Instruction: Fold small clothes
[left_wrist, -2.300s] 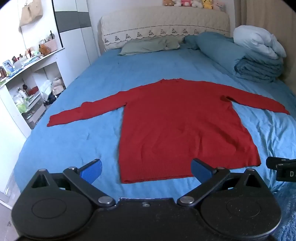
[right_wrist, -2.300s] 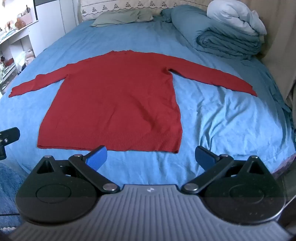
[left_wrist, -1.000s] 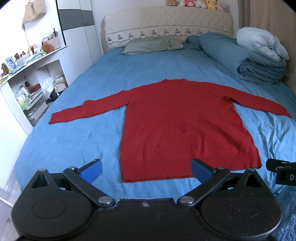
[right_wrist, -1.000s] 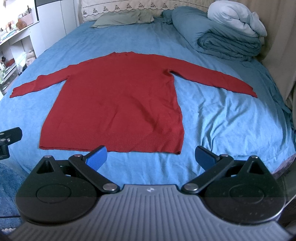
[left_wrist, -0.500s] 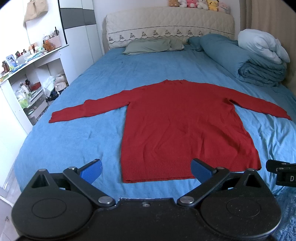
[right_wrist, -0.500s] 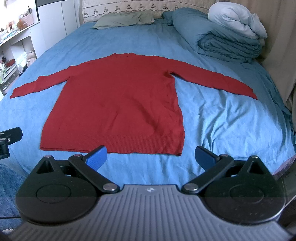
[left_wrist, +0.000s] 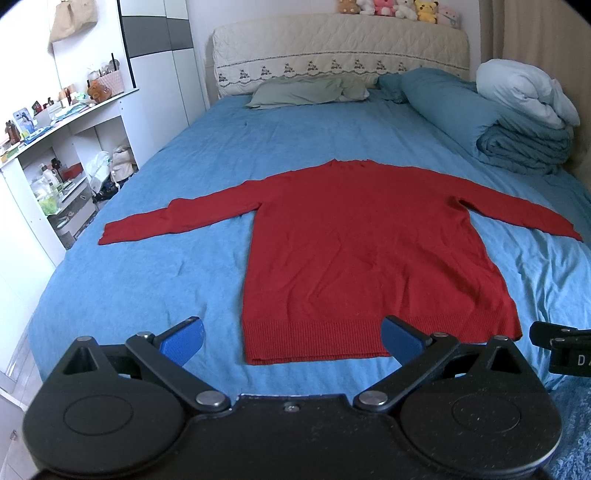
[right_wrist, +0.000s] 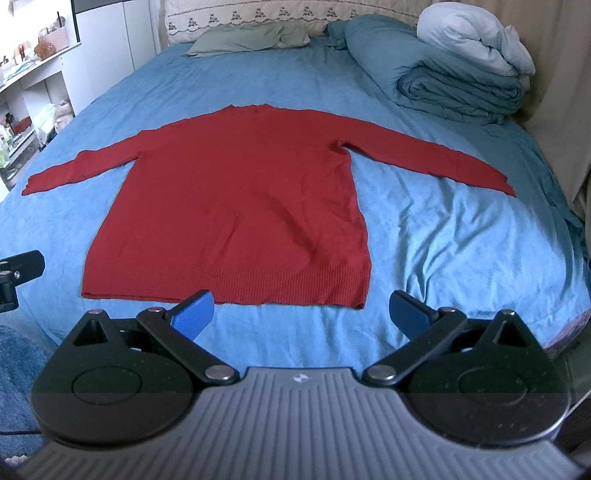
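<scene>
A red sweater (left_wrist: 369, 251) lies flat on the blue bed (left_wrist: 147, 280), sleeves out to both sides. The left tool (left_wrist: 291, 338) and the right tool (right_wrist: 301, 308) hang near its bottom edge, both spread wide and holding nothing. Grabbing the sheet along with the sweater could bunch the fold, I think.

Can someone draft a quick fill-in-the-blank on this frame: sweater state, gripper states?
1. The red sweater lies flat on the blue ____.
2. Both its sleeves are spread ____.
3. The left hand-held gripper and the right hand-held gripper are both ____.
4. The folded duvet lies beside the sweater's ____ sleeve.

Missing words: bed; outward; open; right
</scene>
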